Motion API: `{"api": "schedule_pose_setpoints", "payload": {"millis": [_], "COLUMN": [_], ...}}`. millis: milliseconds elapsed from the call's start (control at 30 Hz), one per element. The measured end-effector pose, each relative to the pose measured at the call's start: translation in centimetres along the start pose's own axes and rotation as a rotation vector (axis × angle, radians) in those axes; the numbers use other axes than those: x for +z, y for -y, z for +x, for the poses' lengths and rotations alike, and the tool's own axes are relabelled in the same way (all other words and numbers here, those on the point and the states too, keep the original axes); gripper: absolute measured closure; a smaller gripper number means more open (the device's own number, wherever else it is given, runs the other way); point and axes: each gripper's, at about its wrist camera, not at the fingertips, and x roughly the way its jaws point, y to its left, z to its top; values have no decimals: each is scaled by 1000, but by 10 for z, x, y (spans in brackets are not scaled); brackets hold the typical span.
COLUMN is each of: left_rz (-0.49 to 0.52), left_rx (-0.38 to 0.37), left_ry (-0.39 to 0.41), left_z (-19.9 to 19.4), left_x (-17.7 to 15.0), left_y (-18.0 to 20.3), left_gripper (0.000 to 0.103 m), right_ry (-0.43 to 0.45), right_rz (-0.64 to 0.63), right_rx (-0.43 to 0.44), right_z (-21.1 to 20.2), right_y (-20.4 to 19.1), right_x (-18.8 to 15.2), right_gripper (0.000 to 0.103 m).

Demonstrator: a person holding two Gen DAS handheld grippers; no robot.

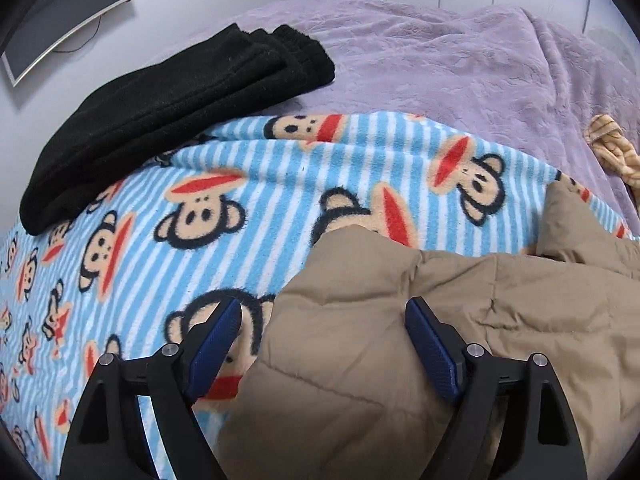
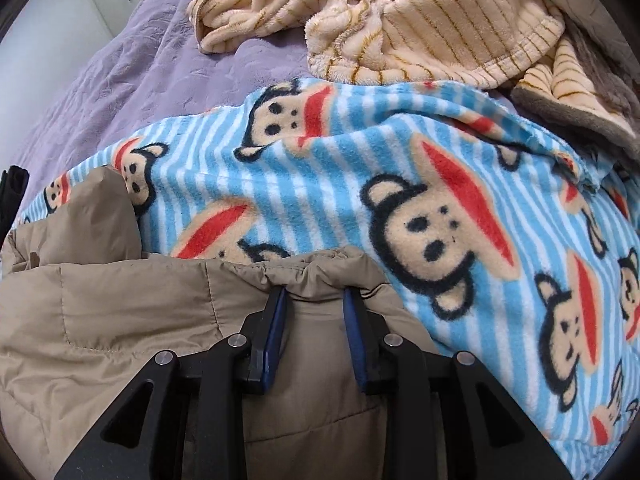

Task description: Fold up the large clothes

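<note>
Right gripper (image 2: 314,300) clamps tan jacket (image 2: 120,320) edge; left gripper (image 1: 322,320) wide.
Jacket corner lies between left fingers (image 1: 428,344), contact unclear.

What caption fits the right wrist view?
Right gripper jaws pinching the tan puffer jacket edge over the monkey-print blanket.
</note>
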Motion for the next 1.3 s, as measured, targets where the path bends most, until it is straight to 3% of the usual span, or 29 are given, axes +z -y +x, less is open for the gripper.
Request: {"api": "schedule_pose_setpoints", "payload": {"millis": [67,133,233,400,533,567,600,667,1000,1100,1300], "left_rz": [43,77,104,96,112,118,123,125,87,73,8], "left_rx": [-10,-19,-32,-84,-105,-103,-101,-101,-126,-133,-122], "left_ry": [19,25,16,-44,-72,-75,-79,-71,-146,-161,-212], "left_z": [-23,-41,-65,-91,-107,-111,-114,-123,-129,-128,-113], "left_x": [-8,-16,-33,-72,-104,-111,-117,-128,-159,-165,-173], "left_y": [1,-1,-1,0,5,6,7,7,6,4,-9], "left_gripper": [18,18,18,18,18,15,0,0,0,0,0], "right_ry": [4,21,49,35,11,6,-3,-20,-100,-121,-151], "right_rz": [14,31,42,82,105,110,113,124,224,259,366], "right_rx": [7,42,85,162,204,211,217,227,264,285,331], "right_z": [-12,-28,-54,-88,-107,-113,-117,-124,-135,-132,-119], "right_y": [-3,0,2,10,11,13,14,19,41,46,57], "right_x": [2,-1,-16,-49,-82,-93,-102,-118,-181,-192,-210], "right_gripper": [65,53,47,46,35,35,35,35,31,20,20]}}
